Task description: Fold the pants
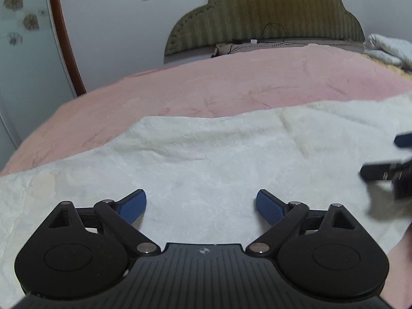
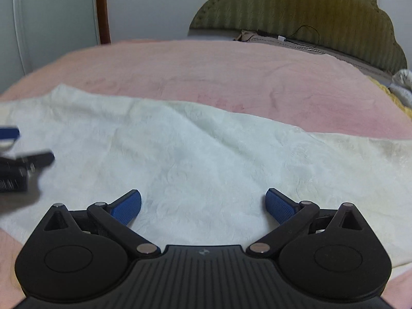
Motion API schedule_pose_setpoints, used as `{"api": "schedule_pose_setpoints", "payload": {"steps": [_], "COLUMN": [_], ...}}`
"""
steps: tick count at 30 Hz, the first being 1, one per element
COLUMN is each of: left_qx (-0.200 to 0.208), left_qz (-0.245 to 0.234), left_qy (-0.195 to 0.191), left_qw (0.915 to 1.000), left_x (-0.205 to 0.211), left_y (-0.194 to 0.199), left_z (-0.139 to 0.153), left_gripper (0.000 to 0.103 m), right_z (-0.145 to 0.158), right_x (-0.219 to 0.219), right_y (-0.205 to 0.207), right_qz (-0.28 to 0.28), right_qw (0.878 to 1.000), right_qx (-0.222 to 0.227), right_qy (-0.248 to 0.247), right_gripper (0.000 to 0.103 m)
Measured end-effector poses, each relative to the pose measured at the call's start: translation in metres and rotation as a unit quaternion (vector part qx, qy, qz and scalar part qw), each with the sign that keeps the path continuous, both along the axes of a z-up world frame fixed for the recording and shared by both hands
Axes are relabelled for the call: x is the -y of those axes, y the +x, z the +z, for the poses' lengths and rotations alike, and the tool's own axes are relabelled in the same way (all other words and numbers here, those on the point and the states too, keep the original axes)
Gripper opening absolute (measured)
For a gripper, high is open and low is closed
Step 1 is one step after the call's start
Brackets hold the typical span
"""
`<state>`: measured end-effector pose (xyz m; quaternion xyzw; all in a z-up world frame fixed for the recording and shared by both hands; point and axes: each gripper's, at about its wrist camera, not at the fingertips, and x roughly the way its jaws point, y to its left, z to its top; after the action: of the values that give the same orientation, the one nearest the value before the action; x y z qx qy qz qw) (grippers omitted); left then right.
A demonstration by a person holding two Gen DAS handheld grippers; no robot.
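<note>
White textured pants (image 1: pixel 206 159) lie spread flat across a pink bedspread (image 1: pixel 231 82), running from left to right in both wrist views. My left gripper (image 1: pixel 201 206) hovers over the cloth with its blue pads wide apart and nothing between them. My right gripper (image 2: pixel 203 204) also stands open above the white pants (image 2: pixel 206 154), its jaws empty. Each gripper shows at the edge of the other's view: the right gripper (image 1: pixel 394 164) at the far right, the left gripper (image 2: pixel 15 159) at the far left, both blurred.
The pink bedspread (image 2: pixel 231 72) covers the bed beyond the pants. An olive padded headboard (image 1: pixel 265 13) stands at the back with a black cable (image 1: pixel 273 36) along it. A white bundle (image 1: pixel 388 47) lies at the far right. A wood-framed door (image 1: pixel 64 33) is at the left.
</note>
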<state>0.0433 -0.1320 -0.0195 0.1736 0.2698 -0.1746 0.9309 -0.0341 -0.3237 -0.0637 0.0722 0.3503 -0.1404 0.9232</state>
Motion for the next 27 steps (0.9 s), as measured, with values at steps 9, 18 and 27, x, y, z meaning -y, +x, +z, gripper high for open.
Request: {"api": "schedule_pose_setpoints", "payload": {"steps": [9, 18, 27], "left_qx": [-0.046, -0.060, -0.061], "left_qz": [0.009, 0.011, 0.011], "left_qy": [-0.050, -0.070, -0.072], "left_qw": [0.9976, 0.9957, 0.9955], "left_x": [-0.022, -0.026, -0.026], "left_y": [0.016, 0.018, 0.018], "left_z": [-0.003, -0.003, -0.004], "left_gripper": [0.103, 0.103, 0.103], "right_z": [-0.001, 0.030, -0.004], "right_x": [-0.002, 0.043, 0.074], "right_y": [-0.012, -0.047, -0.076], "right_qz": [0.003, -0.038, -0.043], "right_qw": [1.000, 0.997, 0.999], "right_qx": [0.018, 0.041, 0.025], "right_qy": [-0.010, 0.049, -0.007], "right_gripper": [0.103, 0.103, 0.103]}}
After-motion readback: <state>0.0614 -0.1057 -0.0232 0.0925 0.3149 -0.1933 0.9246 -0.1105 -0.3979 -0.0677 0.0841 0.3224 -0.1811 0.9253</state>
